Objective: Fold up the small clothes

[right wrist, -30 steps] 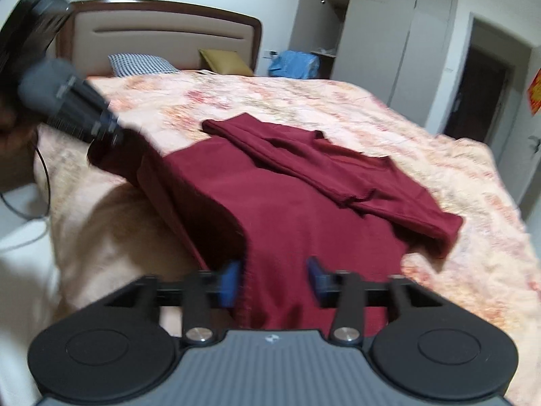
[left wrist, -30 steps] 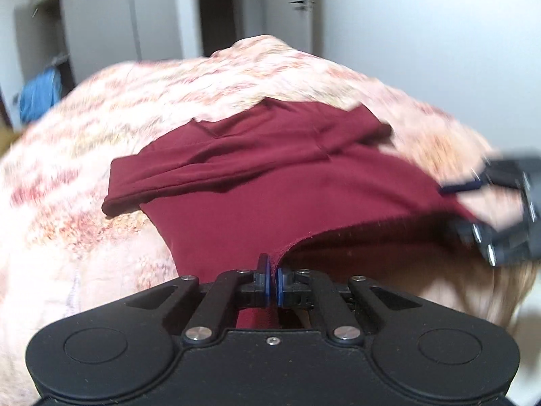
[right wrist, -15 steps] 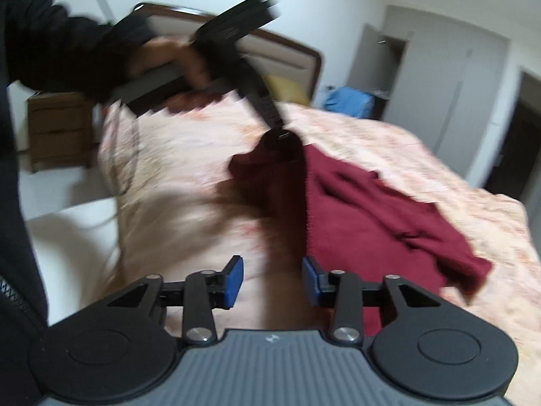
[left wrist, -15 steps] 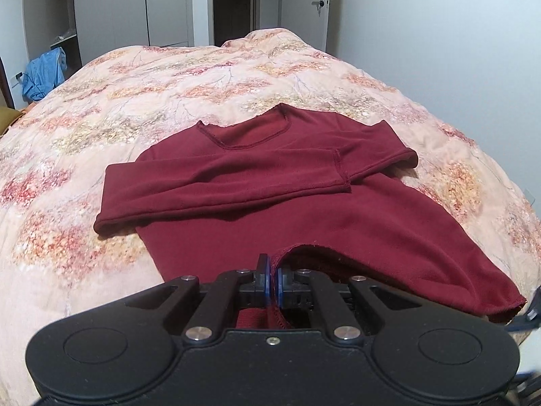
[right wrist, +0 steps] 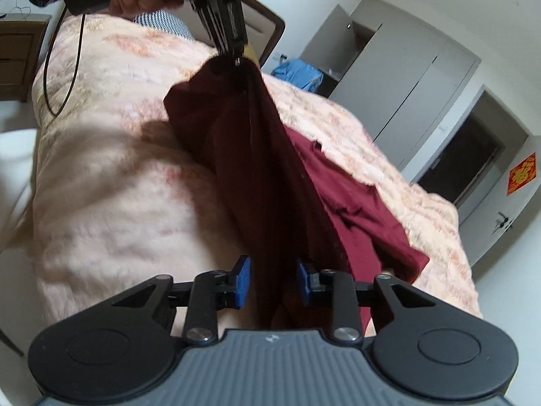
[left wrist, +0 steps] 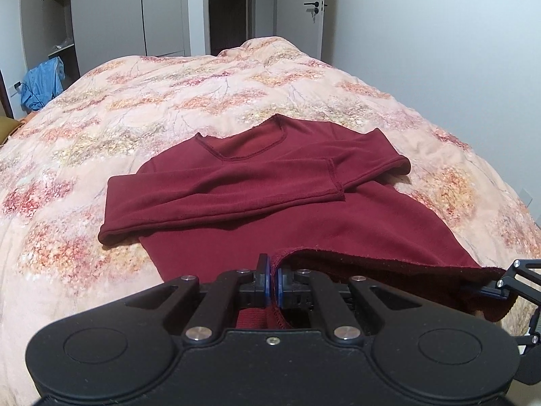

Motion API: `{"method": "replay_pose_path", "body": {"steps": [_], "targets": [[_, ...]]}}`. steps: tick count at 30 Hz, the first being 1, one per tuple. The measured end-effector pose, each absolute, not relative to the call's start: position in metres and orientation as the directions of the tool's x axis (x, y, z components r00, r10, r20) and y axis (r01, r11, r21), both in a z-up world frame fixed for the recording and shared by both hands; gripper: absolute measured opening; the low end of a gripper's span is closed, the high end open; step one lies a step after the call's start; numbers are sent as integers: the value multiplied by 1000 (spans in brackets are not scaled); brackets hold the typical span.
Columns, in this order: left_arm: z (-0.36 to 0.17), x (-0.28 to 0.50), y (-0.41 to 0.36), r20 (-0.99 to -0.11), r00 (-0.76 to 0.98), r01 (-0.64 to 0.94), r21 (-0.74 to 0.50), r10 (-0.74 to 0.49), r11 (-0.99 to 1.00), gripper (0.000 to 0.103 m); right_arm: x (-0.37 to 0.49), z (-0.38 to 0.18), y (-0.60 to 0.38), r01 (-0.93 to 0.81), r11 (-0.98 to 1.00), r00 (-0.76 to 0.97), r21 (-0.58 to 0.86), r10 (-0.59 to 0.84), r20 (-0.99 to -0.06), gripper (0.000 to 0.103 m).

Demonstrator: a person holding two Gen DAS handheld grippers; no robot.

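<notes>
Hem-lifting on the bed [left wrist: 142, 108], maroon shirt [left wrist: 257, 182] edition.
Left tongs [left wrist: 270, 279] pinching the hem tight; right tongs [right wrist: 273, 279] closing around hanging fabric, pads not pressing yet.

The maroon long-sleeved top [left wrist: 304, 209] is soft matt knit cloth, a bit fleecy, with raised stitched seams at neckline and cuff. Under it, the floral quilt [left wrist: 169, 108] is a smooth, faintly puffy printed fabric with no shine. The left gripper [left wrist: 270, 280] is matt black plastic with bright metal screw heads and blue rubbery pads; the right gripper [right wrist: 272, 280] has the same, plus a ribbed grey housing. The wardrobe doors [left wrist: 162, 10] look smooth, pale and satin; the headboard frame [right wrist: 275, 34] is dark polished wood.
</notes>
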State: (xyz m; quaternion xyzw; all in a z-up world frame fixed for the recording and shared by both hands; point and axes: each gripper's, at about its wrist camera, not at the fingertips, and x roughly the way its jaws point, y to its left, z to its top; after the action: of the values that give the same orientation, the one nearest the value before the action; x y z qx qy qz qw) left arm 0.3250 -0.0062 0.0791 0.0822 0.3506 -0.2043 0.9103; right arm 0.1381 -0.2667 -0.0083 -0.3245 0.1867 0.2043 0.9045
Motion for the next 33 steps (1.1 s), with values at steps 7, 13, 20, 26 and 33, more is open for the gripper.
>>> {"method": "replay_pose_path", "body": {"steps": [7, 13, 20, 26, 33], "targets": [[80, 318, -6, -670, 676, 431, 22, -307, 902, 3, 146, -26, -262, -474, 674, 859, -567, 212, -465, 22], [94, 297, -1, -622, 726, 440, 94, -292, 893, 3, 137, -10, -267, -431, 694, 890, -576, 223, -397, 5], [111, 229, 7, -547, 783, 487, 241, -297, 840, 3, 91, 33, -284, -462, 646, 887, -607, 325, -329, 2], [95, 181, 15, -552, 788, 496, 305, -274, 813, 3, 69, 31, -280, -542, 563, 841, -624, 365, -400, 2], [29, 173, 23, -665, 712, 490, 240, -226, 838, 3, 80, -11, -275, -562, 586, 822, -584, 313, -476, 4]]}}
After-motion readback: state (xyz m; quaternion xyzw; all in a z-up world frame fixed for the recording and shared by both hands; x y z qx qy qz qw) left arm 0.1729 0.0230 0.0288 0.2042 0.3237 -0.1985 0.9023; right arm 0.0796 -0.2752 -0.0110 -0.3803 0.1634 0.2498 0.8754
